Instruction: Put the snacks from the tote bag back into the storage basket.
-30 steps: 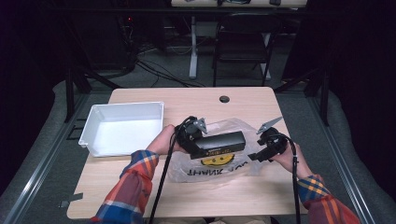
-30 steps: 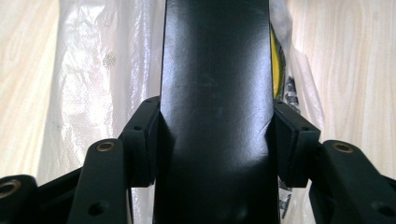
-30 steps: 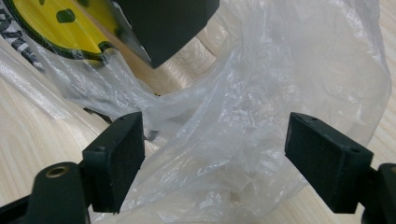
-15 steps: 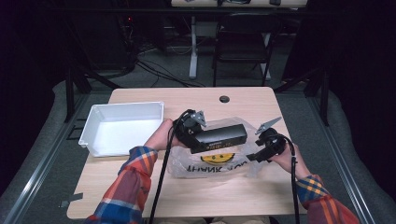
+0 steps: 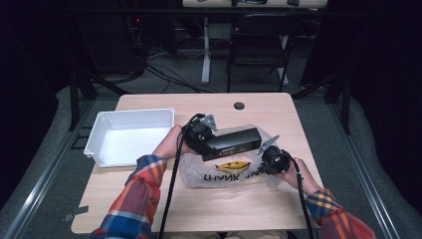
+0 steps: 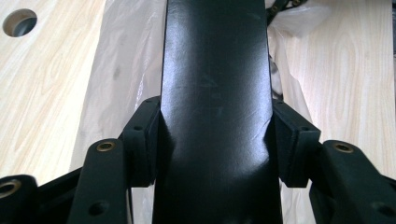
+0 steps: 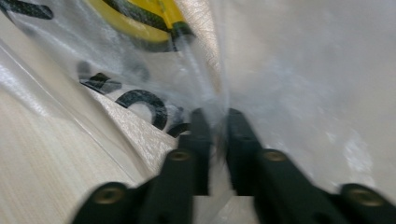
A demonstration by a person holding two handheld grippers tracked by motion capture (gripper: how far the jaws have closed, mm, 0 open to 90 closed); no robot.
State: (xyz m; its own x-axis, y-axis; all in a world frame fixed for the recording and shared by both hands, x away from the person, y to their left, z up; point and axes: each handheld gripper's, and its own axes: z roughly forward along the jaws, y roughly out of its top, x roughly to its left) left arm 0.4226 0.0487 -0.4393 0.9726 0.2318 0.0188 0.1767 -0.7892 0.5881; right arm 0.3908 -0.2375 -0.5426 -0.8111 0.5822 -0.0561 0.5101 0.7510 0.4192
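At centre frame our left gripper clamped the black box over the plastic bag; our right gripper, jaws just closing, pinched the bag's edge. Bagging was underway; next, we'd judge, lift that edge open.

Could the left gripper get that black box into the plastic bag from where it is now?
Probably yes. The left gripper is clamped on the black box, which hangs right above the bag. The right gripper has just pinched the bag's film, but whether the mouth is open wide enough is unclear.
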